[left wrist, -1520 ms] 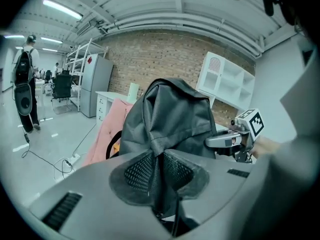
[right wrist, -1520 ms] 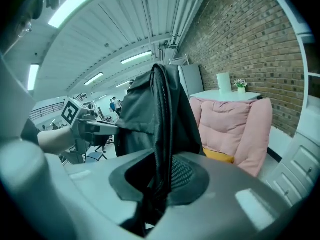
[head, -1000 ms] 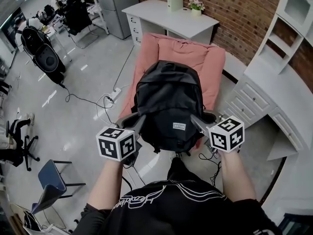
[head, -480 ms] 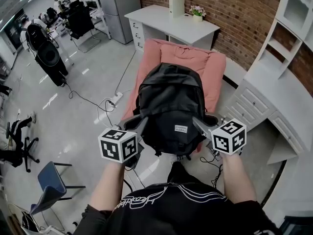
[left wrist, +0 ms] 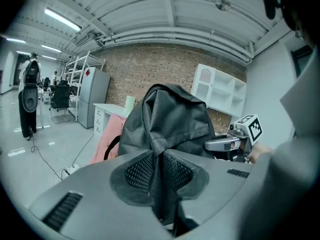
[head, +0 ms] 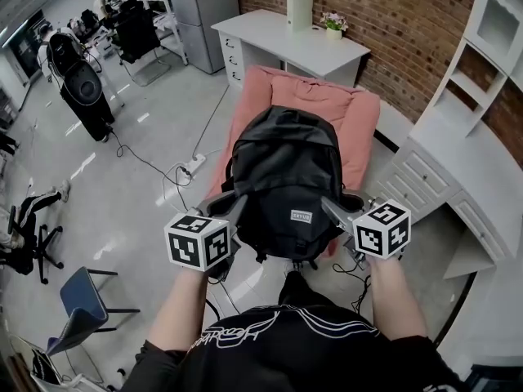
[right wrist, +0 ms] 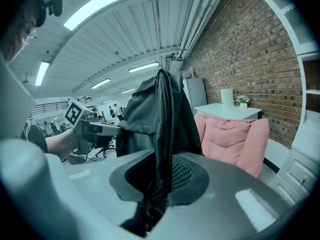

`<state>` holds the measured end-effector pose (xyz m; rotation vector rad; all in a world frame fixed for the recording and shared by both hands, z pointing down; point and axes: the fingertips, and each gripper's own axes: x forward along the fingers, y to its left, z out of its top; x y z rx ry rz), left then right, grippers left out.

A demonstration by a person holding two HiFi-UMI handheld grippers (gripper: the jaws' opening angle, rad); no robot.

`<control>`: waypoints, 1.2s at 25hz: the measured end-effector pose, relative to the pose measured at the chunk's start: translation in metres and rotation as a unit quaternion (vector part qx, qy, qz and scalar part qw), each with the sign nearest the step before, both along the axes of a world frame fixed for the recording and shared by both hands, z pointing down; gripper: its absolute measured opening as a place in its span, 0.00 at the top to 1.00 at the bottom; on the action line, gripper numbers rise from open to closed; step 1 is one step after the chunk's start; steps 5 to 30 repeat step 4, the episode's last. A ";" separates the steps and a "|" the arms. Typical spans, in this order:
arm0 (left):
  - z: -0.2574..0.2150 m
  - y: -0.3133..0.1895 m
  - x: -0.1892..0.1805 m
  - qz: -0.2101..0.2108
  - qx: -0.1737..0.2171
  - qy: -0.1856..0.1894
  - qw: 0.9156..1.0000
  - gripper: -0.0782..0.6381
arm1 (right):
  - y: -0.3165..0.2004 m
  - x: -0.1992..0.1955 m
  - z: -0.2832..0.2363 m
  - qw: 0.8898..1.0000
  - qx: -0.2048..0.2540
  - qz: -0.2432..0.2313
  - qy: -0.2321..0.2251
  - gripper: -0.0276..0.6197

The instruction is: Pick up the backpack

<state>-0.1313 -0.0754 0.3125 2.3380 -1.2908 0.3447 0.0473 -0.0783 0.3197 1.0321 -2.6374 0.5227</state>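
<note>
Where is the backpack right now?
In the head view the backpack is at centre, pinched by the left gripper on its left side and the right gripper on its right, with the pink cushion just behind it.

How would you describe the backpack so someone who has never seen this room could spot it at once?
Find the brick wall, then the pink cushion near it. The backpack hangs in front of that cushion, gripped by the left gripper and the right gripper: black, with one small pale label.
</note>
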 end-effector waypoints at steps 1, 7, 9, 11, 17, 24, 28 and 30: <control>0.000 0.000 0.000 0.000 0.001 -0.001 1.000 0.82 | 0.000 0.000 0.000 1.000 0.000 0.000 -0.001 0.87; -0.001 -0.002 0.001 0.001 0.003 -0.002 1.000 0.82 | 0.000 0.001 -0.001 1.000 0.000 0.000 -0.004 0.87; -0.001 -0.002 0.001 0.001 0.003 -0.002 1.000 0.82 | 0.000 0.001 -0.001 1.000 0.000 0.000 -0.004 0.87; -0.001 -0.002 0.001 0.001 0.003 -0.002 1.000 0.82 | 0.000 0.001 -0.001 1.000 0.000 0.000 -0.004 0.87; -0.001 -0.002 0.001 0.001 0.003 -0.002 1.000 0.82 | 0.000 0.001 -0.001 1.000 0.000 0.000 -0.004 0.87; -0.001 -0.002 0.001 0.001 0.003 -0.002 1.000 0.82 | 0.000 0.001 -0.001 1.000 0.000 0.000 -0.004 0.87; -0.001 -0.002 0.001 0.001 0.003 -0.002 1.000 0.82 | 0.000 0.001 -0.001 1.000 0.000 0.000 -0.004 0.87; -0.001 -0.002 0.001 0.001 0.003 -0.002 1.000 0.82 | 0.000 0.001 -0.001 1.000 0.000 0.000 -0.004 0.87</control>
